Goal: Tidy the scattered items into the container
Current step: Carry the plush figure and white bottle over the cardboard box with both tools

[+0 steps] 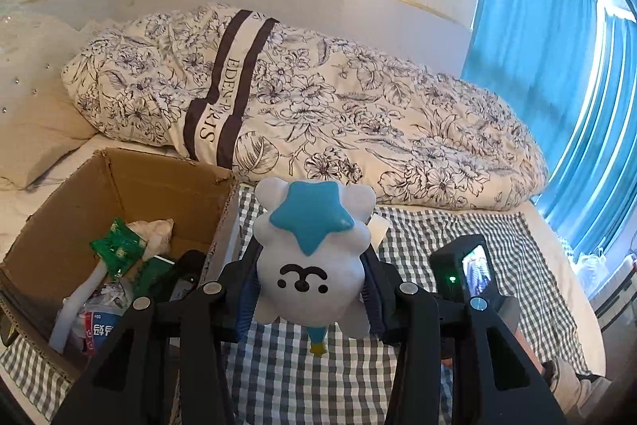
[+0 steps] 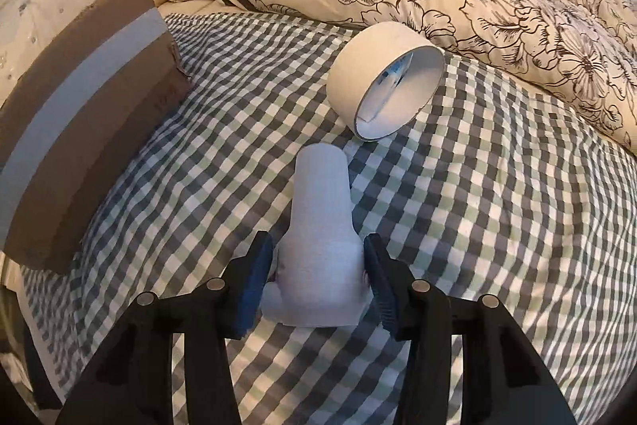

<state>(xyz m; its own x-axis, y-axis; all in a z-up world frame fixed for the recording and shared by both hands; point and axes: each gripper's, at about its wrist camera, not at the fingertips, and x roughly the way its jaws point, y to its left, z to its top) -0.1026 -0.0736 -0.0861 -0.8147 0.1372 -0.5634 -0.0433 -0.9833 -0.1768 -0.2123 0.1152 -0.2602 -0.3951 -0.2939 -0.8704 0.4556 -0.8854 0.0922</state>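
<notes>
In the left wrist view my left gripper (image 1: 312, 265) is shut on a white plush toy (image 1: 310, 277) with a blue star on its head. The toy hangs above the checked cloth, just right of an open cardboard box (image 1: 119, 178). In the right wrist view my right gripper (image 2: 317, 241) points down at the bed. A white bottle-shaped object (image 2: 320, 226) lies on the cloth between its blue pads, which rest against its wide base. A white tape roll (image 2: 384, 82) lies beyond it. The box's outer wall (image 2: 79, 106) stands to the left.
The box holds a green packet (image 1: 119, 245), a crumpled white piece and a plastic bottle. A rolled flowered duvet (image 1: 318, 98) lines the far side of the checked cloth (image 1: 458, 226). Blue curtains (image 1: 537, 46) hang at the right. The other gripper's screen unit (image 1: 473, 273) is beside the toy.
</notes>
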